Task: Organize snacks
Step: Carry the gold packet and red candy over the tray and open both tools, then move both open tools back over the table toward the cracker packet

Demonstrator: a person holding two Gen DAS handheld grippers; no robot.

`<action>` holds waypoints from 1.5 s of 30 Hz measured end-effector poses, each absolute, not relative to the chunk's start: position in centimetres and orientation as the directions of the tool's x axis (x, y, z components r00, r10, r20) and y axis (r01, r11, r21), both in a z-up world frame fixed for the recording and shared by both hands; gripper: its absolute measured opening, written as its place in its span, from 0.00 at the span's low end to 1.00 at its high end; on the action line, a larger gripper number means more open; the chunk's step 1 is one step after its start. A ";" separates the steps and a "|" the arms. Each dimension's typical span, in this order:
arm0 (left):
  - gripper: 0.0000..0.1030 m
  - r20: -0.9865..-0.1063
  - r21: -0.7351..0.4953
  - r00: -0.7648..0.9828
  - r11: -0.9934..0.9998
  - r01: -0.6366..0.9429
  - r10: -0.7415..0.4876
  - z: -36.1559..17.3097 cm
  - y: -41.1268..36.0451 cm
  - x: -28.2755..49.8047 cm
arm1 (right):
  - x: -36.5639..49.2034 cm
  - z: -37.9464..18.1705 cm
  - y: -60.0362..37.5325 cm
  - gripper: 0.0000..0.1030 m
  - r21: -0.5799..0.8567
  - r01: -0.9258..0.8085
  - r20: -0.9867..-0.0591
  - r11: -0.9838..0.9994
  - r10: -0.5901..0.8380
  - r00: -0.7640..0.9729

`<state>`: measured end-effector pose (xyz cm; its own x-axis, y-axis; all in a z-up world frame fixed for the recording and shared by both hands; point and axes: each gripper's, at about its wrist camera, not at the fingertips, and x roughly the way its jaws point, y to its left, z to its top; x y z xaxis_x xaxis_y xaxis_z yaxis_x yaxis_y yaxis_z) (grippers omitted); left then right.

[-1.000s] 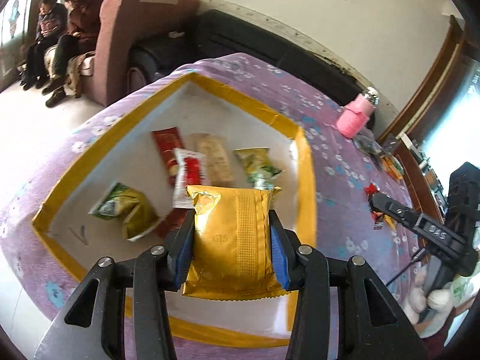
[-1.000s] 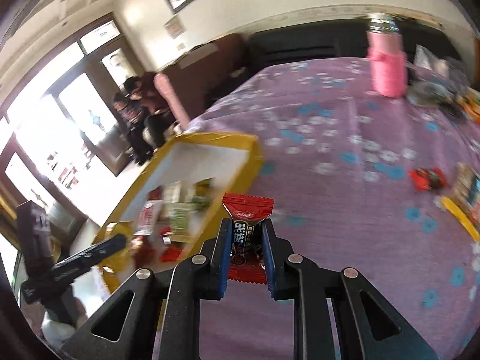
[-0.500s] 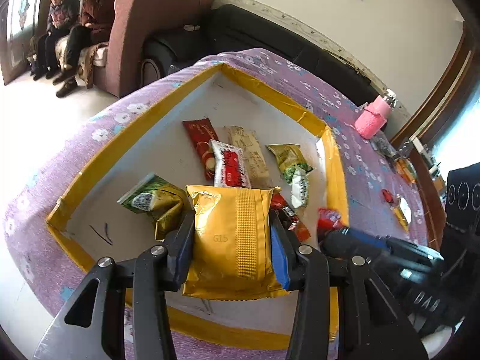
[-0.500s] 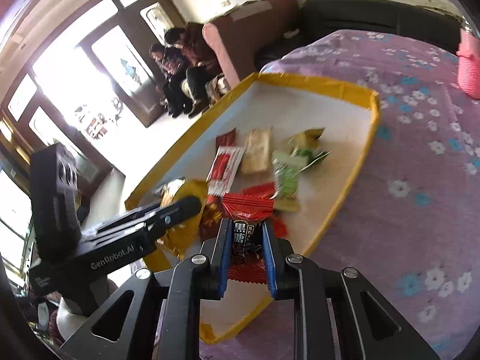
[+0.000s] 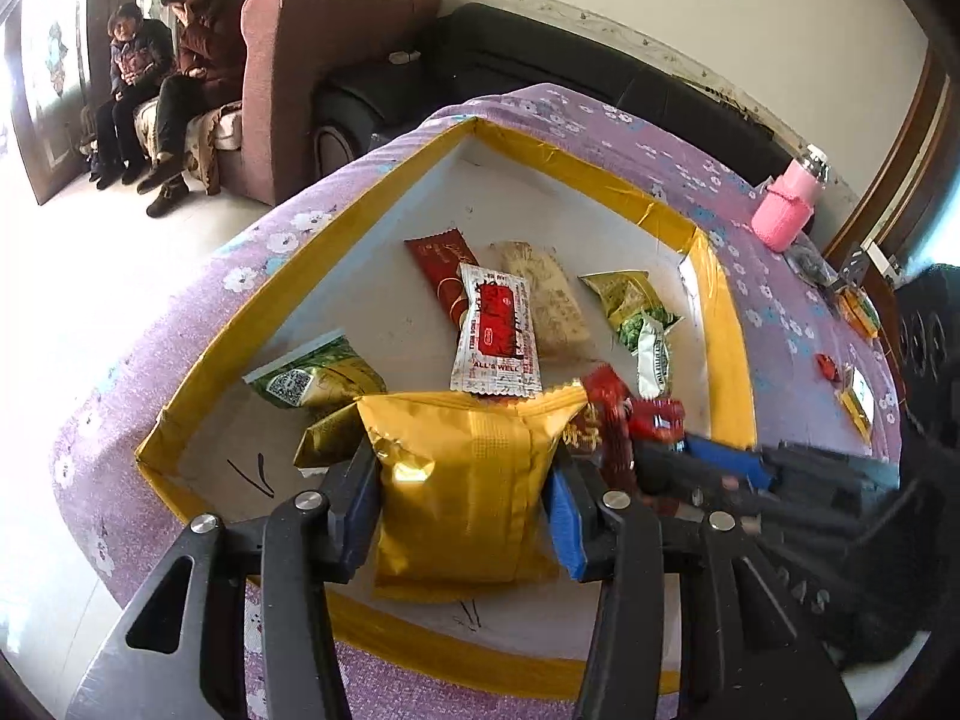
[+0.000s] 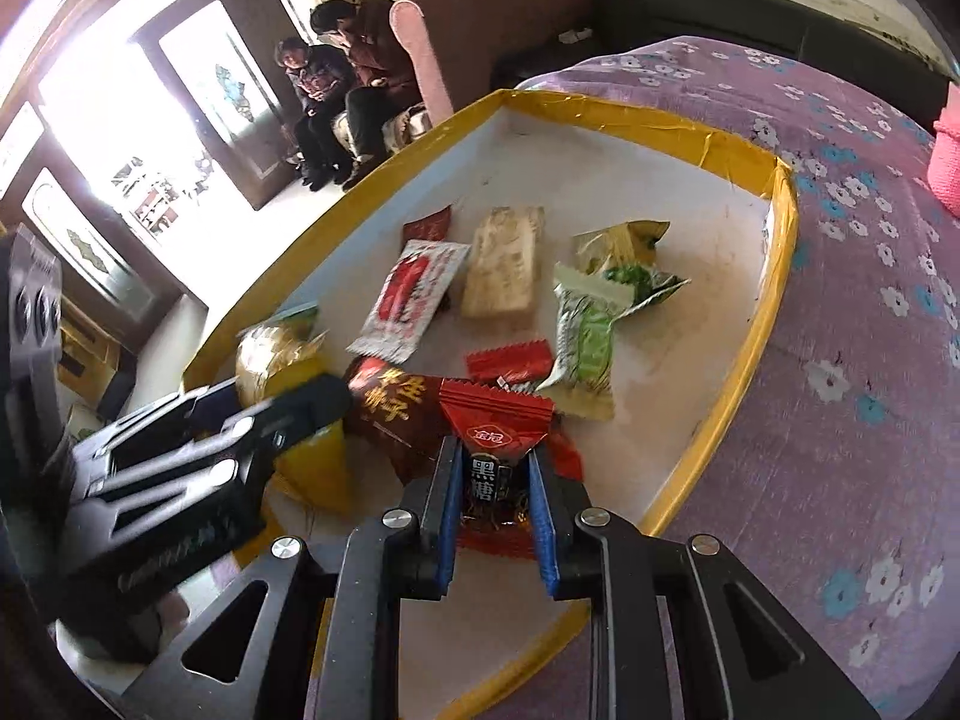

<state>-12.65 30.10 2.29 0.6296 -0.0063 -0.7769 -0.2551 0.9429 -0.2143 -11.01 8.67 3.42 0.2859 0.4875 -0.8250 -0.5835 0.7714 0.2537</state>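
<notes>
Claws pinching gold packet [image 5: 465,492] and red candy [image 6: 493,450] above crowded tray [image 5: 723,324].

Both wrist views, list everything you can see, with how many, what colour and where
tray: 1, white with yellow rim, on the table
table: 1, purple floral cloth
gold packet: 1, in left gripper
red candy: 1, in right gripper, over tray
loose snacks: about seven, red, white, beige, green, gold, in tray
bottle: 1, pink, far end of the table
small wrappers: a few, red and yellow, on the table right of tray
sofa: 1, black, behind the table
armchair: 1, pink-brown
people: 2, seated, dark clothes
left gripper: black, shut
right gripper: black, shut
</notes>
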 end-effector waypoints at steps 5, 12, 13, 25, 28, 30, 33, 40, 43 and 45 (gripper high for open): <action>0.48 -0.769 -0.233 0.640 0.935 -0.266 -0.010 2.8 30.5 -13.1 | -10.1 3.4 9.0 0.22 0.237 -0.576 -0.832 0.782 0.470 0.295; 0.55 -0.732 -0.263 0.681 0.916 -0.304 0.015 4.2 31.4 -14.2 | -12.1 3.7 9.5 0.26 0.253 -0.635 -0.836 0.729 0.495 0.235; 0.56 -0.730 -0.263 0.683 0.915 -0.306 0.018 4.5 31.3 -14.3 | -12.2 3.9 9.3 0.28 0.262 -0.632 -0.831 0.729 0.504 0.237; 0.72 -0.717 -0.176 0.694 0.946 -0.270 0.065 6.2 27.9 -14.2 | -13.2 6.2 3.6 0.43 0.356 -0.558 -0.743 0.750 0.589 0.318; 0.72 -0.715 -0.166 0.697 0.959 -0.231 0.044 6.5 26.4 -14.2 | -13.4 6.2 2.4 0.44 0.377 -0.535 -0.732 0.756 0.597 0.328; 0.72 -0.715 -0.143 0.697 0.965 -0.220 0.053 6.7 25.6 -14.1 | -13.5 6.2 1.5 0.45 0.381 -0.520 -0.729 0.765 0.594 0.340; 0.72 -0.712 -0.103 0.699 0.974 -0.200 0.068 7.0 24.4 -14.2 | -13.5 6.1 0.1 0.45 0.403 -0.494 -0.717 0.770 0.601 0.352; 0.72 -0.698 -0.052 0.710 0.982 -0.181 0.094 7.9 22.3 -14.6 | -13.6 6.2 -2.6 0.46 0.422 -0.454 -0.704 0.784 0.600 0.381; 0.72 -0.695 -0.044 0.712 0.983 -0.179 0.098 8.1 21.9 -14.7 | -13.6 6.2 -3.4 0.46 0.429 -0.446 -0.700 0.786 0.601 0.386; 0.72 -0.693 -0.034 0.713 0.984 -0.175 0.103 8.3 21.5 -14.8 | -13.9 6.3 -3.8 0.46 0.428 -0.444 -0.698 0.787 0.600 0.391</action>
<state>-14.76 21.46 8.32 0.7132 0.1033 -0.6933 -0.1751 0.9840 -0.0335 -13.94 -3.79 6.32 0.3907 0.5998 -0.6983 -0.4435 0.7874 0.4281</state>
